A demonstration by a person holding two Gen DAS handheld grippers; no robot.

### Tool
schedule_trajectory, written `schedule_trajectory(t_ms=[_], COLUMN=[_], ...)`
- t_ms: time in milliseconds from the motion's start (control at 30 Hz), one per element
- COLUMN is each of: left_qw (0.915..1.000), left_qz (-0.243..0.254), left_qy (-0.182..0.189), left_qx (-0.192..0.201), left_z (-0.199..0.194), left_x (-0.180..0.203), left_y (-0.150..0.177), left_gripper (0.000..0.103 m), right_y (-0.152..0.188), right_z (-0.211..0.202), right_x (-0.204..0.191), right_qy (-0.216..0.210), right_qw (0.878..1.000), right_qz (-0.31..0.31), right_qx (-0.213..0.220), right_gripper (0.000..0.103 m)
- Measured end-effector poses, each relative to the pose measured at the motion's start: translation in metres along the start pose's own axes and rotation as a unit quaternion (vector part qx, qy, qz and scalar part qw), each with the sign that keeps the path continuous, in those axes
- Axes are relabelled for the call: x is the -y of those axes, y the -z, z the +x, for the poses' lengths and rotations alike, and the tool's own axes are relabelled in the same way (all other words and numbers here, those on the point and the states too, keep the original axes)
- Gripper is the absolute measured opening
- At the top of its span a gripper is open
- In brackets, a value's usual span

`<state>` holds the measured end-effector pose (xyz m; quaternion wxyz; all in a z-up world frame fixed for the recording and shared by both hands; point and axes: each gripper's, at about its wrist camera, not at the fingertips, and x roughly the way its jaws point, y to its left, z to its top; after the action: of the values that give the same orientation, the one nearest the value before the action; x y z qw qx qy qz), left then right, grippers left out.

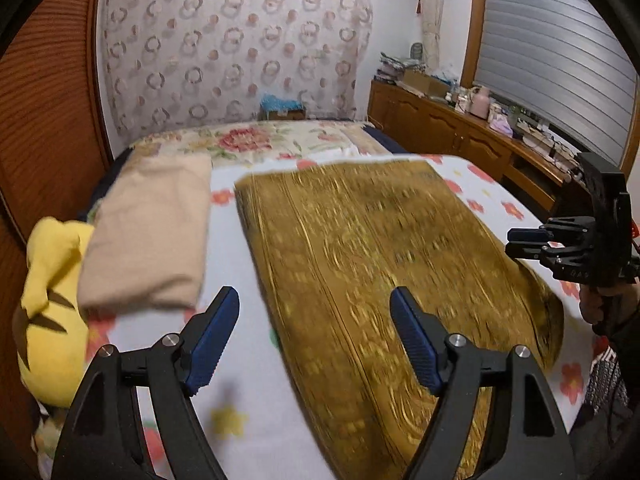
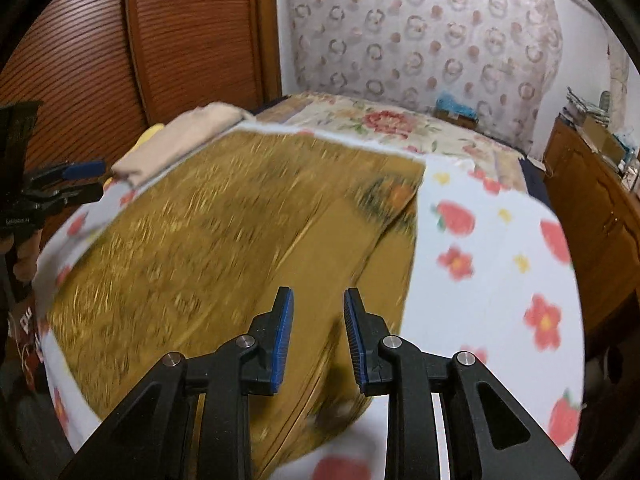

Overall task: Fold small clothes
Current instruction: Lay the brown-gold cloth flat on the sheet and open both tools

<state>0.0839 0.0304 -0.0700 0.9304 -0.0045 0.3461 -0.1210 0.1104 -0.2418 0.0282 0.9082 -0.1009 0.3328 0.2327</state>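
Observation:
A gold patterned garment (image 1: 360,260) lies spread flat on the flowered white blanket (image 1: 228,248). In the right wrist view the garment (image 2: 200,240) shows a plain mustard strip along its right side, where an edge is folded over. My left gripper (image 1: 314,292) hovers open and wide over the garment's left edge, nothing between its blue pads. My right gripper (image 2: 318,292) stands open with a narrower gap above the garment's near right part, also empty. Each gripper shows in the other's view: the right one (image 1: 528,240) at the far right, the left one (image 2: 94,180) at the far left.
A folded beige cloth (image 1: 152,232) lies left of the garment, with a yellow plush toy (image 1: 52,300) beside it. Brown slatted doors (image 2: 180,40) stand along the bed's left side. A cluttered wooden cabinet (image 1: 440,120) runs along the right. The blanket (image 2: 480,280) is bare right of the garment.

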Motion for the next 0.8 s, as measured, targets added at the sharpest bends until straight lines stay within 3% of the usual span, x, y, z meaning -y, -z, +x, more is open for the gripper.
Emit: schedule_trajectory(t_ms=[100,233,300,800], left_qw=[0.9999,0.9998,0.9998,0.9992], left_qz=[-0.006,0.002,0.001,-0.004], left_qy=[0.001,-0.001,-0.002,0.003], left_qx=[-0.009,-0.017,-0.019,-0.038], left_z=[-0.001,-0.001,-0.003,-0.010], left_x=[0.003,0.011,0.013,0.020], left_y=[0.017,0.029,0.033,0.053], left_gripper=[0.078,0.078,0.078,0.078], right_y=[0.016,0.022,0.025,0.057], right_z=[-0.012,-0.021,-0.025,-0.040], right_x=[0.000,-0.002,-0.001,0.006], right_qy=[-0.013,-0.004,-0.020,-0.026], right_qw=[1.000,1.000,1.000,0.999], right_qz=[0.014,0.010,0.019,0.039], right_qx=[0.000,0.001,-0.001,-0.001], right_gripper=[0.027,0.039,0.040,0.040])
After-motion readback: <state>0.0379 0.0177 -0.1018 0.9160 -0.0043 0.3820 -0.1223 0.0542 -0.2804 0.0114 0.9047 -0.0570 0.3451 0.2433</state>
